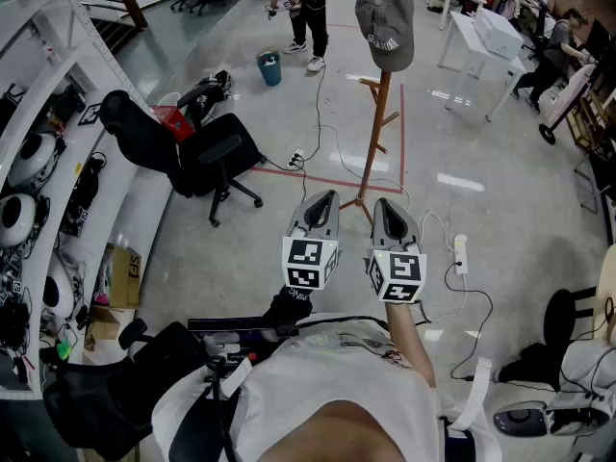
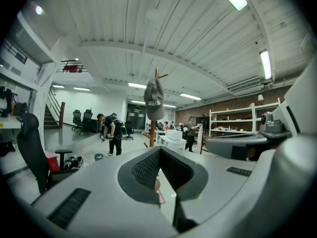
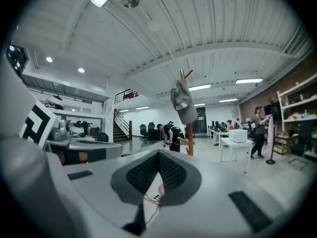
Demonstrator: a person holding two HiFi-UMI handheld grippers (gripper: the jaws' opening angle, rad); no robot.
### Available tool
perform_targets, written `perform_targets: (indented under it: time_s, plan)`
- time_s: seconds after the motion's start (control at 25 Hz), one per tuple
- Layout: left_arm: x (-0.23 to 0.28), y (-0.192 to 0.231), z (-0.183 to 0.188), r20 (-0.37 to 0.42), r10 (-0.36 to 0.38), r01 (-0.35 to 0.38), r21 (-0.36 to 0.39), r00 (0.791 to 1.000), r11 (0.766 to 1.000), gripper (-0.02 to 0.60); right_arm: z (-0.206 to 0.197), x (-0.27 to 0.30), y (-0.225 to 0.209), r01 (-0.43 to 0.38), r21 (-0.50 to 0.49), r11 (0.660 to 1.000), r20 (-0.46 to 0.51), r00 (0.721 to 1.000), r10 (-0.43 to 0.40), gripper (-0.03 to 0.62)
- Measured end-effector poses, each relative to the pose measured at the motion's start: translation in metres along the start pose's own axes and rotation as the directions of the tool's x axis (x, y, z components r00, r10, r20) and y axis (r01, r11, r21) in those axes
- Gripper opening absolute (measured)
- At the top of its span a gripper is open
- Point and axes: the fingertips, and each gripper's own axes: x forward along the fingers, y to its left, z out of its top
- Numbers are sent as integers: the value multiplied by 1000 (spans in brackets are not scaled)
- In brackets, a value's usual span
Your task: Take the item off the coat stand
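A grey cap [image 1: 385,12] hangs on top of a wooden coat stand [image 1: 378,133] on the floor ahead of me. My left gripper [image 1: 325,198] and right gripper [image 1: 385,205] are held side by side, well short of the stand, both shut with nothing between the jaws. In the left gripper view the cap [image 2: 154,100] and the stand [image 2: 152,133] show just above my closed left gripper [image 2: 159,155]. In the right gripper view the cap [image 3: 184,103] hangs right of centre, above my closed right gripper [image 3: 159,160].
A black office chair [image 1: 207,157] stands left of the stand. A white power strip [image 1: 460,253] and cables lie on the floor to the right. White desks [image 1: 481,37] stand at the back right, shelves [image 1: 38,162] run along the left, and a person [image 1: 308,8] stands behind.
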Motion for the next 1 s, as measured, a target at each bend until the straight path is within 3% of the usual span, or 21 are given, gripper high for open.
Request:
perform_targets:
  time_s: [0.36,0.76,1.0]
  plan:
    - [7,-8,-2,-13,5,-5,4,1000,1000,5,-2,0,-16,11,1,1000,-9,1000,-11,5]
    - [4,18,14,37,84,-84,18,996,996,5,-19,-14,-49,56,27,998,-40,998,-55,5]
    - [-1,4,-1,29,102,-102,0,994,995,5,-25,-27,-52,15,-54,998,-56,998,-18,5]
